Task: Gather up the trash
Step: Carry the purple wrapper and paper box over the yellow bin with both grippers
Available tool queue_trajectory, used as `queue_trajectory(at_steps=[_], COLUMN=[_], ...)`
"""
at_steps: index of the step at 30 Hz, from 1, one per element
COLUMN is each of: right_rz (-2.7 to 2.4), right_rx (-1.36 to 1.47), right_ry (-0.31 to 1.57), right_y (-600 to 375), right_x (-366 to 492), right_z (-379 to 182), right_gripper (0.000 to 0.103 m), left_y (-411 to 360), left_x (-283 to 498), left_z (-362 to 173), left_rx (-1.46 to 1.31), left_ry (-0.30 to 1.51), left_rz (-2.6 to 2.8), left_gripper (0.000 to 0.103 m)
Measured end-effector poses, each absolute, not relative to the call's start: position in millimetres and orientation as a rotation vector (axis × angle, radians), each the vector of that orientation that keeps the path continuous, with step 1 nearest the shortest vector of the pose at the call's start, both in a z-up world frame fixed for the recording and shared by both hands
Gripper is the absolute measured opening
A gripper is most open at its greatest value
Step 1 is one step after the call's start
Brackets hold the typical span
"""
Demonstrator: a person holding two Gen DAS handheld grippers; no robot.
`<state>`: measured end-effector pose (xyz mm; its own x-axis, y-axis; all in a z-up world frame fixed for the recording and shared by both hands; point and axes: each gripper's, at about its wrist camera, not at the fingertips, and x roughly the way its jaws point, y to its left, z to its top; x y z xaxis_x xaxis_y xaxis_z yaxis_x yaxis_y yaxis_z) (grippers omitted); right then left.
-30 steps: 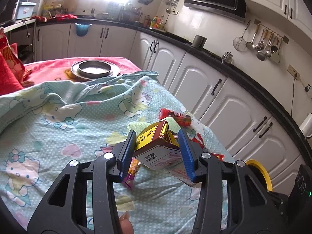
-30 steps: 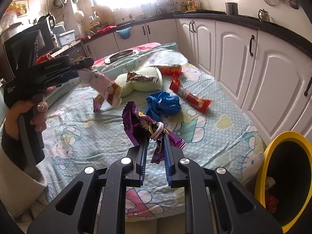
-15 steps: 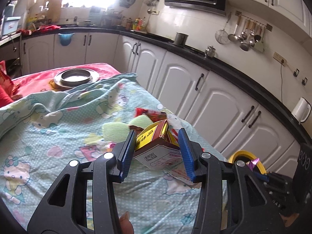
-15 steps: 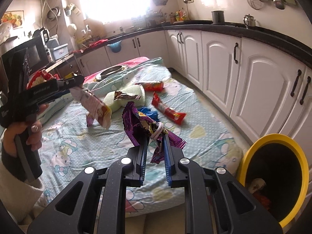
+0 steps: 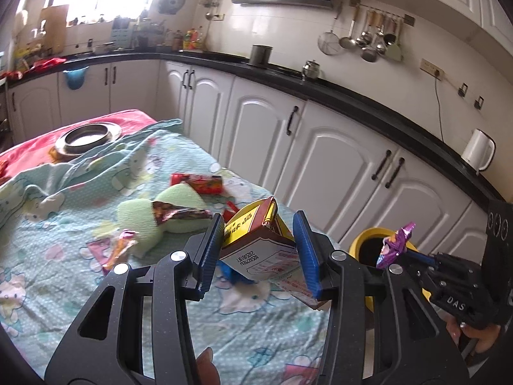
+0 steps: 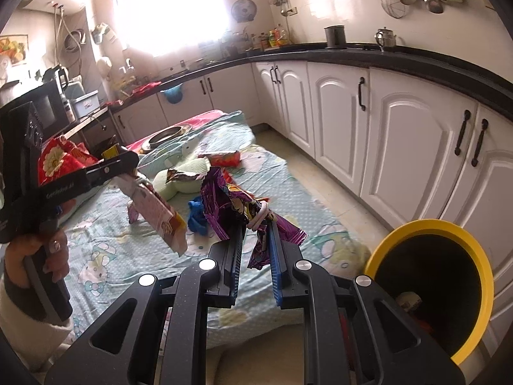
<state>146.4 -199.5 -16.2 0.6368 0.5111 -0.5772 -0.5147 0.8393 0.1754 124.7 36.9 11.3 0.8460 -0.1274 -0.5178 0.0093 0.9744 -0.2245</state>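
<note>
My left gripper [image 5: 258, 224] is shut on a crushed cardboard box [image 5: 256, 243], yellow and white, held above the Hello Kitty cloth [image 5: 64, 224]; the box also shows in the right wrist view [image 6: 157, 211]. My right gripper [image 6: 255, 224] is shut on a purple snack wrapper [image 6: 231, 202], held in the air left of the yellow trash bin [image 6: 429, 282]. The bin [image 5: 368, 240] and the wrapper [image 5: 396, 243] also show in the left wrist view. A red snack packet [image 5: 197, 183], a blue crumpled item [image 6: 195, 215] and a small wrapper [image 5: 120, 247] lie on the cloth.
A green plush [image 5: 160, 215] with a brown wrapper on it lies on the cloth. A metal dish [image 5: 88, 134] sits at the far end on red fabric. White cabinets [image 6: 384, 128] run along the right, with tiled floor between them and the table.
Both grippers have swung right toward the yellow bin, each keeping its load. The bin now looms larger in the right wrist view and the right gripper has entered the left wrist view.
</note>
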Motion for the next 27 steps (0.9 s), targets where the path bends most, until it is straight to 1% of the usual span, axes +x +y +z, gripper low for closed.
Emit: queue_trajectory(at_steps=[12,27], right_rz=[0.492,0.366], right_rx=[0.035,0.121], right_ry=[0.647,0.667], right_y=[-239,-301], right_x=[148,146], right_z=[-14,-29], right_gripper=[0.016,0.016], left_y=[-10,-71], left_x=[130,144], left_z=[9,2], left_rx=[-0.157,-0.082], left_ry=[0.564,0.573], left_rz=[-0.152,-0.233], left_gripper=[0.037,0.037])
